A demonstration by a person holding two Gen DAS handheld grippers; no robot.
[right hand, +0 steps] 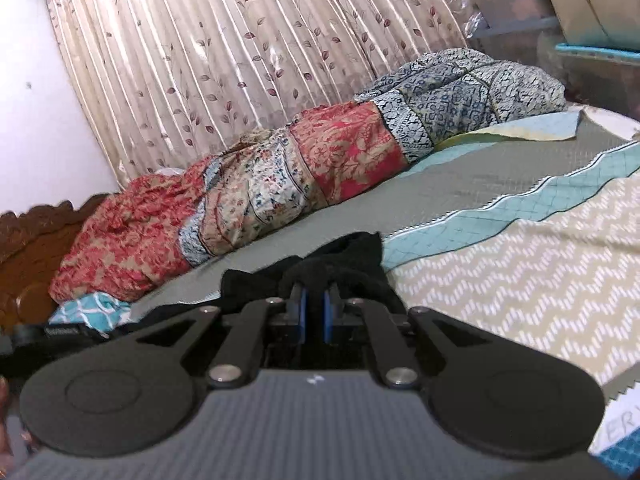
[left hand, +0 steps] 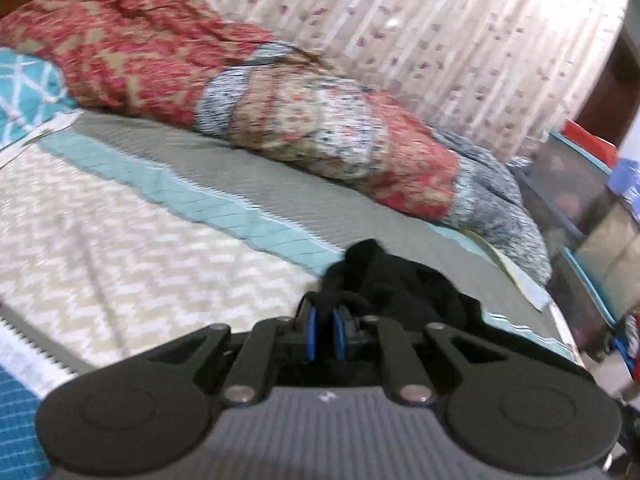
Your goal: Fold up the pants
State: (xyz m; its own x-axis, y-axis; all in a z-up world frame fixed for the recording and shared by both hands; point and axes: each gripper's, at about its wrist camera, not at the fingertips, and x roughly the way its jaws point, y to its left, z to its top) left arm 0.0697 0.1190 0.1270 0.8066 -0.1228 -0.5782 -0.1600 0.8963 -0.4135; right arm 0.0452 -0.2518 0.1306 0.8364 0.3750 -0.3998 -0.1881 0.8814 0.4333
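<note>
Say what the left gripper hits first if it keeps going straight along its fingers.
Apart from the black fabric already pinched in the left gripper, probably the grey band of the bedspread. The rolled red floral patchwork quilt lies beyond. Depth is unclear in the blurred fisheye view.

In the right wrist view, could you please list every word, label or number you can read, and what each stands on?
"ERY": partial handwritten letters, cut off by the frame, on a white label at the bedspread's edge.
Black strap at lower left: white lettering, too blurred to read.
Left wrist view: nothing readable.
</note>
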